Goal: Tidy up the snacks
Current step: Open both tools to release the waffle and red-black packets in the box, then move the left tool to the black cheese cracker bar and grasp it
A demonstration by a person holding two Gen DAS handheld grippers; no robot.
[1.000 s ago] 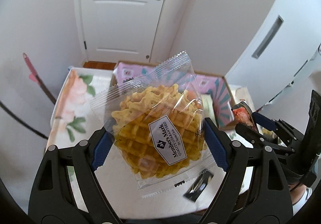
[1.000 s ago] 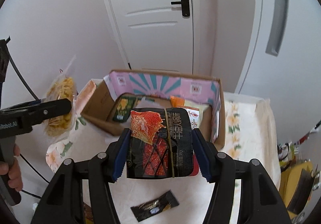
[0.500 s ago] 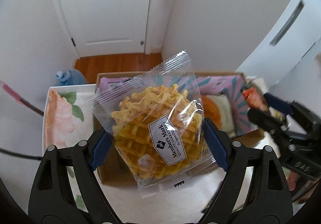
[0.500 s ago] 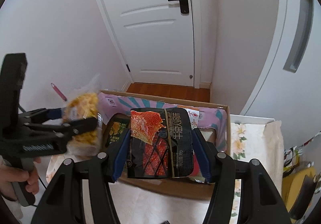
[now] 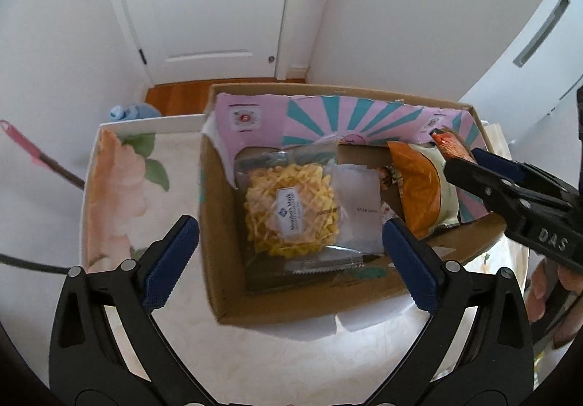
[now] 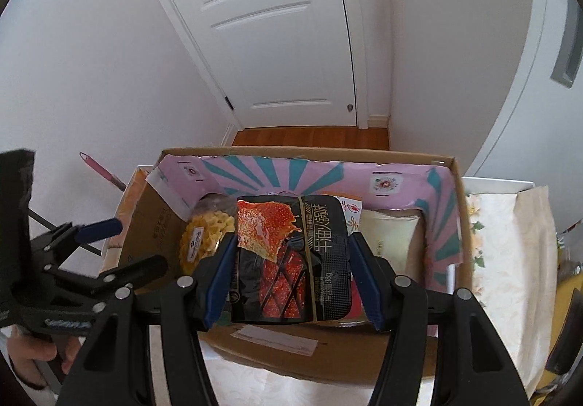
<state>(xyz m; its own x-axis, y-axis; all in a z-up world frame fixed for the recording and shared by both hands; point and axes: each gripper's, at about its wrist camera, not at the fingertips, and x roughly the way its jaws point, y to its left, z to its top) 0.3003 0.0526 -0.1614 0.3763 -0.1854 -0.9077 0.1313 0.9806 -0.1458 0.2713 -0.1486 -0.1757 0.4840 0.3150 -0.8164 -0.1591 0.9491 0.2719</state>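
A cardboard box [image 5: 233, 300] with a pink and teal lining stands on a floral cloth. The clear waffle packet [image 5: 291, 211] lies inside it at the left, also seen in the right wrist view [image 6: 204, 236]. My left gripper [image 5: 289, 256] is open and empty above the box's near left corner. My right gripper [image 6: 289, 278] is shut on a black and red snack packet [image 6: 291, 260] and holds it over the box [image 6: 277, 362]. In the left wrist view the right gripper's fingers [image 5: 484, 180] reach over the box's right side.
An orange packet [image 5: 419, 184] and a pale packet [image 6: 390, 238] lie in the box's right half. A white door [image 6: 269, 23] and walls stand behind. A pink-handled tool [image 5: 32, 151] leans at the left. The floral cloth [image 5: 120, 180] covers the table.
My left gripper opened and dropped the waffle packet into the box. Both grippers moved forward over the box, the right one carrying the black packet.
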